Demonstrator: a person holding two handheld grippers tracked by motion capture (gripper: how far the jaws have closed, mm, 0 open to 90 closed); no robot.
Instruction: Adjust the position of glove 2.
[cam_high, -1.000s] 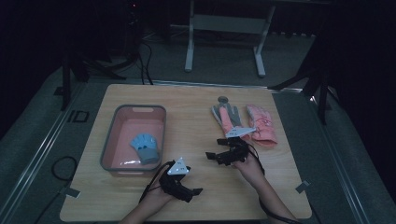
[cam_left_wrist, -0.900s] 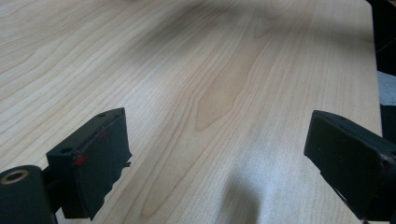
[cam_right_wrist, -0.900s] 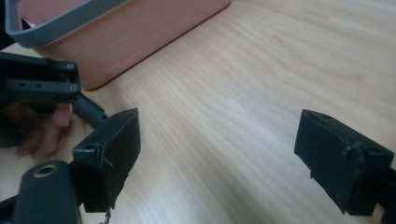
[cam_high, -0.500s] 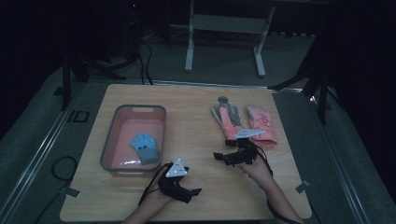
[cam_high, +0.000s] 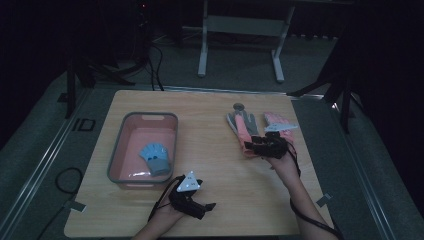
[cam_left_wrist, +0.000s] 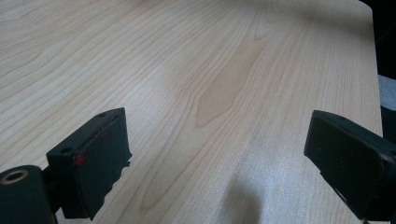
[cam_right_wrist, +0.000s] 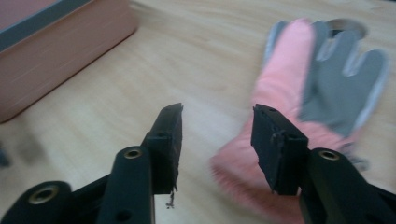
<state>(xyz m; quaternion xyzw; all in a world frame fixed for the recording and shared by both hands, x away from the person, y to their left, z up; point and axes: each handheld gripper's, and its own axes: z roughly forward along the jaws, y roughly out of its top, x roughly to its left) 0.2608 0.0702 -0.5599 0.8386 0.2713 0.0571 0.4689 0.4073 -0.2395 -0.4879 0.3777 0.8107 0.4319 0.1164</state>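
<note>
The pink-and-grey glove (cam_right_wrist: 303, 107) is motion-blurred; its cuff sits partly hidden behind 1 jaw.

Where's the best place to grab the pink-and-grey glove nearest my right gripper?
Probably the pink cuff of the glove, the end nearest the right gripper, coming from that open side. It lies flat with its grey fingers pointing away; the jaws, which have just been closing, stand apart with nothing clamped between them.
</note>
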